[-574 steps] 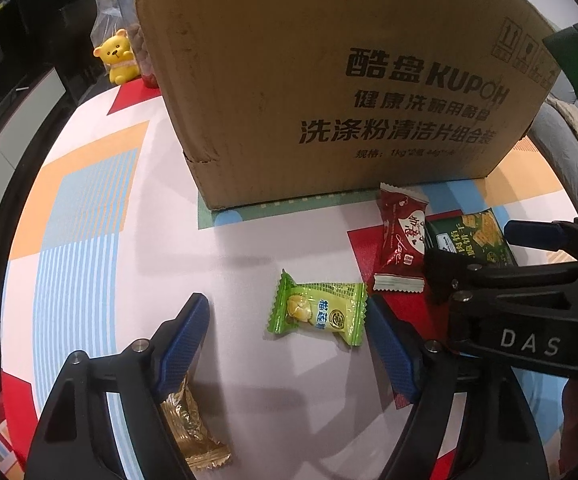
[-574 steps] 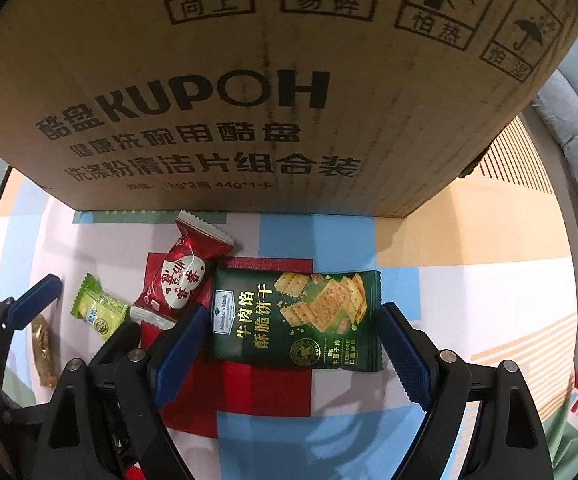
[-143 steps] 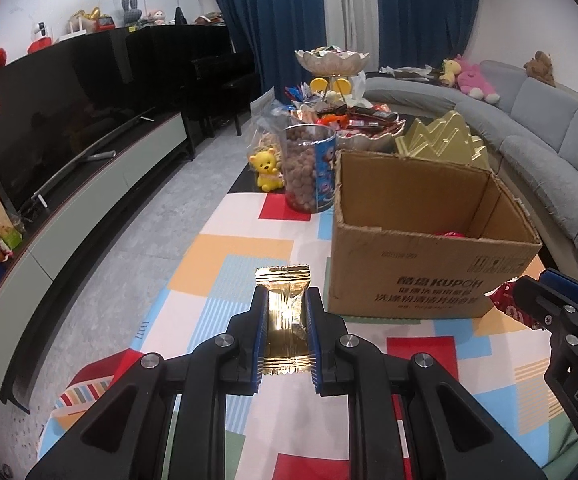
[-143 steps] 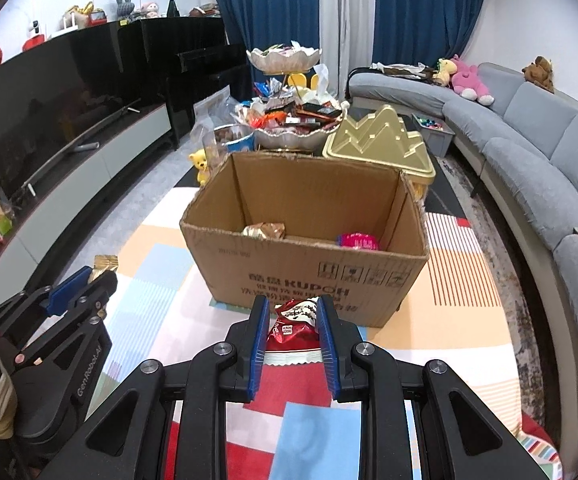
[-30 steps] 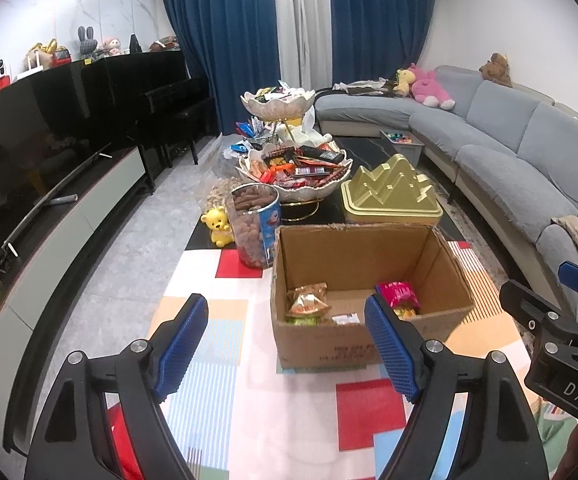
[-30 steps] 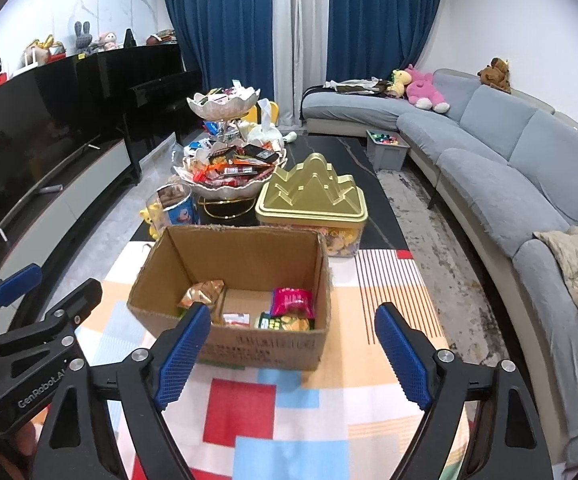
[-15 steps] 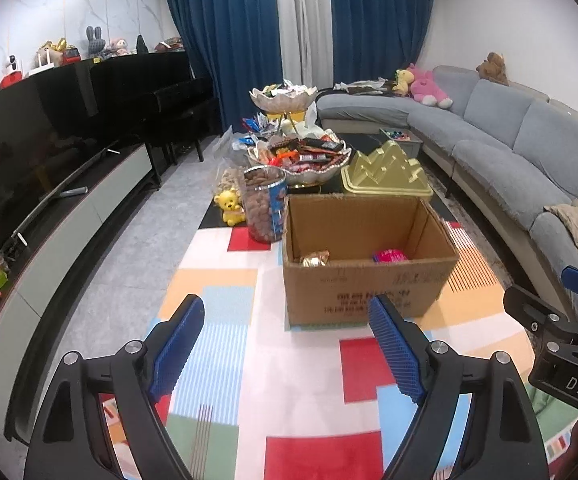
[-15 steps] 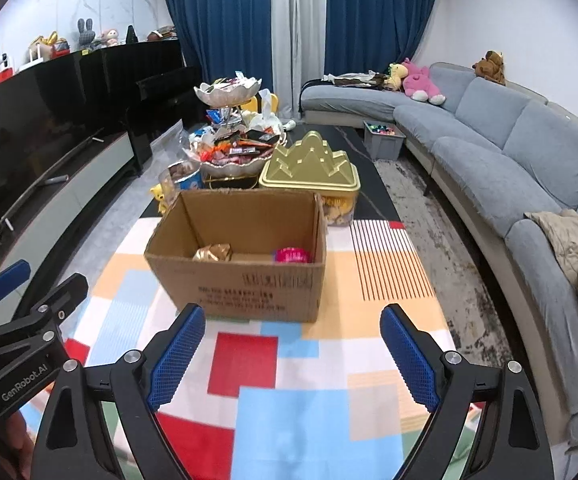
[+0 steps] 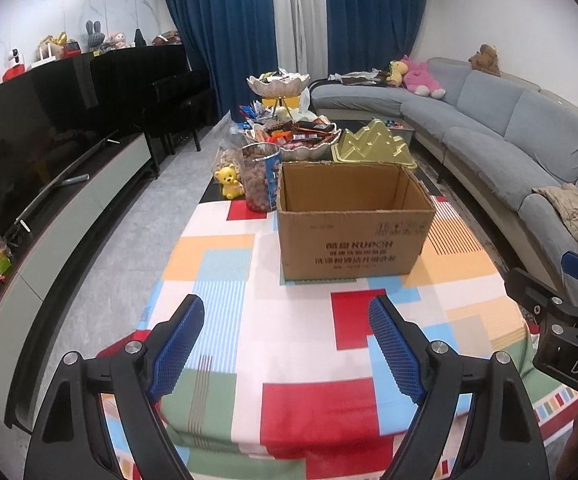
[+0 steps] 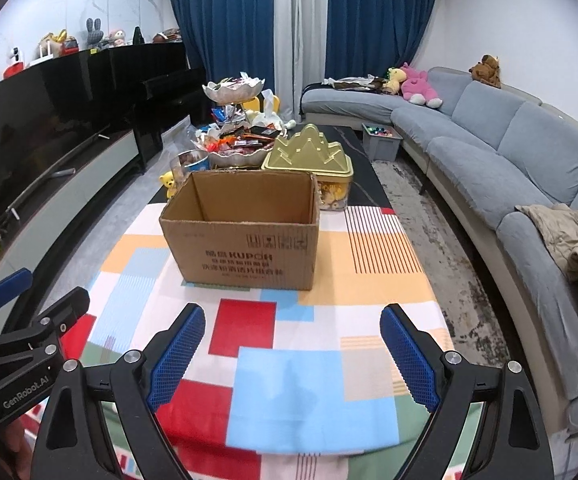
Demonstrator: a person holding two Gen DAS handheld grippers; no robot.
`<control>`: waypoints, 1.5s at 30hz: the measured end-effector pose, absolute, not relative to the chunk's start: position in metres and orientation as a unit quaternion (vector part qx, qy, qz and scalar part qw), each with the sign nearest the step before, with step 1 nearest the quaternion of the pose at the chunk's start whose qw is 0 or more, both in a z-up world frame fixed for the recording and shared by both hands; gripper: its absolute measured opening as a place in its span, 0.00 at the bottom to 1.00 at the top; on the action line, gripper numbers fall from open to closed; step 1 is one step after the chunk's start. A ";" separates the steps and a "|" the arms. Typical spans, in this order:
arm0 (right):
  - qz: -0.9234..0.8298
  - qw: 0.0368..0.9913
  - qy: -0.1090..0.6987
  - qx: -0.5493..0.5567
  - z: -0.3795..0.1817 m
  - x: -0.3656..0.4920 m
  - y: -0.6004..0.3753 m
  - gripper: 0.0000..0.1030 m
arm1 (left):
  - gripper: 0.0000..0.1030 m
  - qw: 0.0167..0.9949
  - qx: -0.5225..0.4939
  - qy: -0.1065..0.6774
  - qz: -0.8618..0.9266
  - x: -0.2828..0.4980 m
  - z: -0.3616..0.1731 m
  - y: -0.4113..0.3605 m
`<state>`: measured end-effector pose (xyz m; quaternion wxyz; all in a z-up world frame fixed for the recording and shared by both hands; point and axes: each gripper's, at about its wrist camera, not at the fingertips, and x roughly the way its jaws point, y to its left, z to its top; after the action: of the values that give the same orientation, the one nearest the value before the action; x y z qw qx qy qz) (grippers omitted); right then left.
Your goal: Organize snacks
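— Snacks? None lie loose on the bench point(image 9: 297, 332) that I can see; the patterned cloth under both tools is bare. Whatever is packed sits in the cardboard box point(image 9: 353, 236), and its near wall hides the inside from here.

— And the tools?

— Closest to us, the left gripper point(image 9: 285, 344) has its blue fingers point(image 9: 177, 344) spread wide with nothing between them. The right gripper point(image 10: 293, 348) is the same: fingers point(image 10: 407, 360) apart, empty.

— Where's the box from them?

— Straight ahead and well apart, long side facing us. It sits a shade right of the left tool's line and a shade left of the right's, so neither hand looks clearly nearer.

— Beyond that?

— A jar of nuts point(image 9: 259, 178), a yellow bear point(image 9: 229, 180), a gold tin point(image 10: 309, 156), then heaped snack bowls point(image 10: 235, 148).
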<state>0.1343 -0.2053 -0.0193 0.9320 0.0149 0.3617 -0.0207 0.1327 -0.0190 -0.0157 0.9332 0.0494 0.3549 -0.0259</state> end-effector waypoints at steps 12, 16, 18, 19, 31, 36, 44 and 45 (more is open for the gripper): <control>-0.025 0.935 0.354 0.015 -0.023 0.078 -0.206 0.88 | 0.82 0.937 0.047 0.345 -0.022 0.084 -0.023 -0.018; -0.024 0.932 0.361 0.013 -0.027 0.065 -0.204 0.88 | 0.82 0.938 0.036 0.344 -0.011 0.070 -0.027 -0.011; -0.025 0.932 0.362 0.011 -0.027 0.059 -0.203 0.88 | 0.82 0.938 0.038 0.343 -0.009 0.066 -0.028 -0.010; -0.025 0.932 0.361 0.012 -0.027 0.057 -0.204 0.88 | 0.82 0.938 0.040 0.344 -0.008 0.065 -0.029 -0.011; -0.036 0.941 0.338 0.011 -0.018 0.037 -0.204 0.88 | 0.84 0.939 0.032 0.343 -0.002 0.054 -0.029 -0.006; -0.038 0.941 0.336 0.013 -0.016 0.037 -0.205 0.88 | 0.84 0.939 0.033 0.343 -0.003 0.054 -0.029 -0.006; -0.037 0.941 0.336 0.013 -0.015 0.037 -0.206 0.88 | 0.84 0.940 0.032 0.339 -0.004 0.052 -0.025 -0.005; -0.037 0.941 0.336 0.013 -0.016 0.037 -0.206 0.88 | 0.84 0.940 0.032 0.339 -0.004 0.052 -0.025 -0.005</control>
<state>0.0373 -0.2056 -0.0155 0.9410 0.0127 0.3361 -0.0374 0.0522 -0.0051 -0.0254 0.9401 0.0317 0.3393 -0.0038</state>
